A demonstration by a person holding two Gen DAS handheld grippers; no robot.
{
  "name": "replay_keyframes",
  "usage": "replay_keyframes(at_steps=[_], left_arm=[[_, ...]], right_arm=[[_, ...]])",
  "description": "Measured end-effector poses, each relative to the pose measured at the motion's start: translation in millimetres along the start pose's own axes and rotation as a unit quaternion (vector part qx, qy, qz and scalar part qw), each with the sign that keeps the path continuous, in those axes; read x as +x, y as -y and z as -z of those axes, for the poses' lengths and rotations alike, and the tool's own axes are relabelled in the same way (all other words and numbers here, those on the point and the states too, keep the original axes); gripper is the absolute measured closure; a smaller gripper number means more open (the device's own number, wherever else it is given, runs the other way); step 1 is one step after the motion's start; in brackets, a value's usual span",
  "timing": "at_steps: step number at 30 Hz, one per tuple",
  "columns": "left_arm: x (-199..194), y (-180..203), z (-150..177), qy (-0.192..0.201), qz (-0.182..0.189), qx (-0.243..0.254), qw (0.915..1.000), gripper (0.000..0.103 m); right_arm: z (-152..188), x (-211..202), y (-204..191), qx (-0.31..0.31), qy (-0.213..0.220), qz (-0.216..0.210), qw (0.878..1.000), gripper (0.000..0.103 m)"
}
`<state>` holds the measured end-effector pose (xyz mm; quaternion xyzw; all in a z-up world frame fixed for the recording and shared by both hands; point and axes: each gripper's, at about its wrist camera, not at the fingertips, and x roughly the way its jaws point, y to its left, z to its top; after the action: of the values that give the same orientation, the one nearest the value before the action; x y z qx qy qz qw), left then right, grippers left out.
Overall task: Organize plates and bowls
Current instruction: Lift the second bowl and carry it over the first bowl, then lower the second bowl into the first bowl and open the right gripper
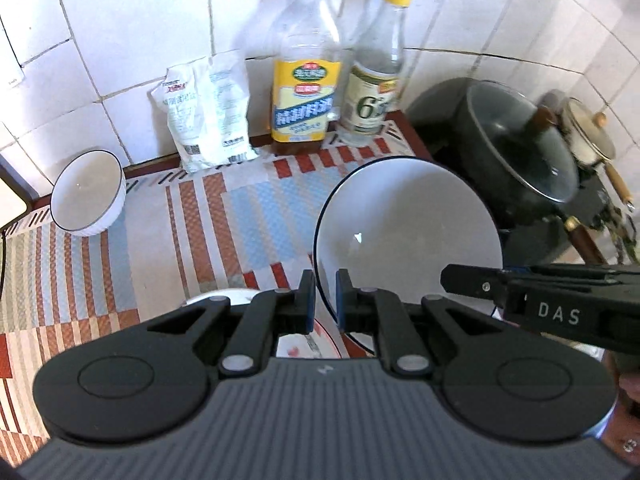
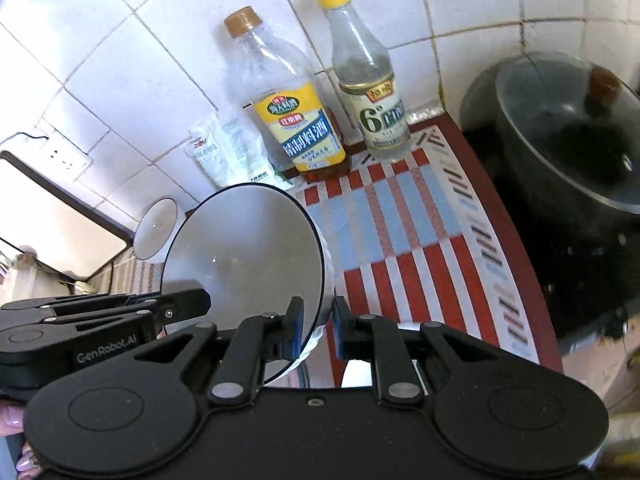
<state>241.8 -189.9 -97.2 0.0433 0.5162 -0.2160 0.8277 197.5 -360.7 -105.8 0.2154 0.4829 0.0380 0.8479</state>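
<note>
White glazed, with a thin dark rim line, the large bowl [image 1: 408, 236] is what I am carrying, pinched on opposite sides of its rim by both tools. My left gripper [image 1: 325, 300] is clenched on the near left edge of the rim; my right gripper [image 2: 316, 326] is clamped on the edge nearest it, with the rim passing between the blue pads. Two holds make sense here: the bowl is wide and smooth, and a single pinch would likely let it swing.

It hangs tilted above the striped mat [image 1: 192, 216], clear of the surface, its hollow facing the cameras. Both tools point steeply downward, side by side, each visible in the other's view.

A small white bowl [image 1: 86, 194] lies on its side at the far left of the mat, well apart. Just below my left tool sits another white dish with red marks [image 1: 298, 344], mostly hidden. My guess is that the carried bowl is headed for one of these.

Behind stand two bottles [image 1: 306, 80] and a white pouch [image 1: 210, 114] against the tiled wall; a dark lidded pot [image 1: 516, 148] sits to the right.
</note>
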Motion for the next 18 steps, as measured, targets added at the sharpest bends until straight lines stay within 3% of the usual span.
replay_keyframes(at_steps=[7, 18], left_arm=[[-7.5, 24.6, 23.3, -0.009, 0.009, 0.040, 0.9991, 0.094], [27.7, 54.9, 41.4, -0.055, 0.037, 0.069, 0.9954, 0.094]], right_arm=[[36.5, -24.4, 15.4, 0.039, 0.011, -0.004, 0.999, 0.084], [76.9, -22.7, 61.6, 0.105, 0.001, 0.017, 0.994, 0.084]])
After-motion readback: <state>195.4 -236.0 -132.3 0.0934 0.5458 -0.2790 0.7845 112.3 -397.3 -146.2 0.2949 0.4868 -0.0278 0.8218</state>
